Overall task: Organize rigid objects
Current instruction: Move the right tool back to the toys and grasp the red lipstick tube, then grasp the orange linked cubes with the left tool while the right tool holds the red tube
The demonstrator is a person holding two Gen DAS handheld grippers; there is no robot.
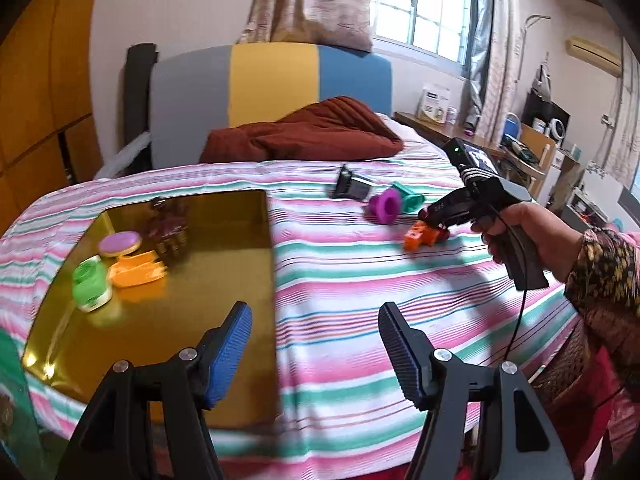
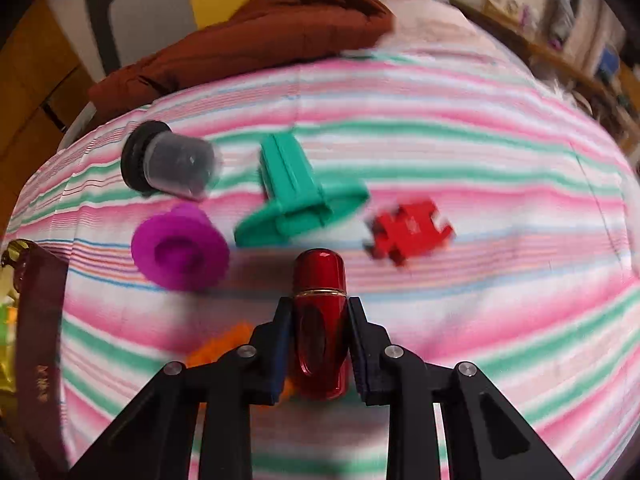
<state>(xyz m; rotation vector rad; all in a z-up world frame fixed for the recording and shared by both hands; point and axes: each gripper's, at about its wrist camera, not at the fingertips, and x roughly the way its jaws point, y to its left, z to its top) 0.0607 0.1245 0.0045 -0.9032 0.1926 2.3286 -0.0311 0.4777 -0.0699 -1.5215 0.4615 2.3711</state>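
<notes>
Right gripper [image 2: 320,316]: black jaws with dark blue pads clenched on a glossy red capsule-shaped case with a thin gold band [image 2: 320,320]. The pads press its lower half from both sides; the rounded cap end projects forward past the fingertips, above the striped sheet.

Left gripper [image 1: 316,344]: jaws spread wide, nothing between the blue ribbed pads [image 1: 234,344]. It hangs over the near right edge of a gold mirrored rectangular tray [image 1: 224,280].

Right wrist view only: a flat red jigsaw-shaped piece [image 2: 412,232] lies right of and beyond the case tip; a green plastic funnel-like part [image 2: 296,196] lies on its side just beyond the tip; a purple flanged spool [image 2: 180,252] sits to the left; a clear cup with a black lid [image 2: 168,164] lies tipped over farther left.

Left wrist view only: the tray holds a lilac round lid [image 1: 120,243], an orange oval dish [image 1: 138,272], a green-capped white jar [image 1: 91,284] and a dark brownish item, blurred. A hand [image 1: 524,236] grips the right gripper's handle.

Hard to make out: an orange blocky piece [image 1: 420,236] lies beside the right gripper's tip; in the right wrist view it is mostly hidden behind the left jaw. The tray is cut off at that frame's left edge. All rest on a pink, green and white striped bed sheet [image 1: 380,280].
</notes>
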